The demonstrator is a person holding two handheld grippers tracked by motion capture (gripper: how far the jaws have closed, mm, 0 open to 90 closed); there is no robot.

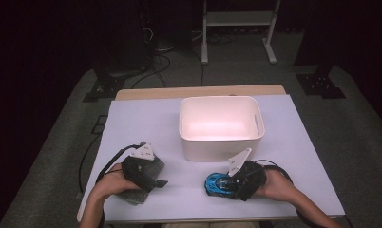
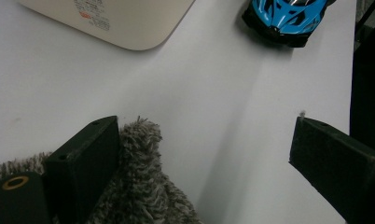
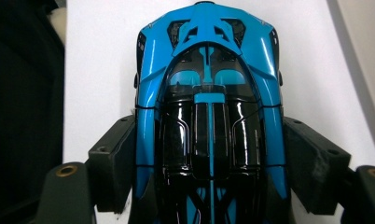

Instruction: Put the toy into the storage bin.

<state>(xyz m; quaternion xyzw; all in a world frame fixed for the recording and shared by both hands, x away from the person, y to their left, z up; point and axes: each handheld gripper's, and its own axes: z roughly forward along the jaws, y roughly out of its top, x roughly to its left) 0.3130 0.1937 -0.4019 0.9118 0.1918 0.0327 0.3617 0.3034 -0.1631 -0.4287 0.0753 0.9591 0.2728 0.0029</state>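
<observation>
A blue and black toy car [image 1: 213, 182] [image 3: 208, 56] stands on the white table near the front edge, right of centre. My right gripper [image 1: 223, 185] [image 3: 209, 126] is shut on it, one jaw against each side of its body. At the front left lies a grey shaggy cloth [image 1: 155, 166] [image 2: 139, 186]. Over it my left gripper [image 1: 156, 182] [image 2: 204, 126] is held open, one jaw resting on the cloth's edge and the other over bare table. The left gripper view also has the car [image 2: 286, 18] at its top right.
A white plastic bin [image 1: 220, 99] [image 2: 115, 18] stands empty in the middle of the table, just behind both grippers. The table's front edge [image 1: 208, 219] runs close under the hands. Beyond the table lie grey floor, cables and a stand's legs.
</observation>
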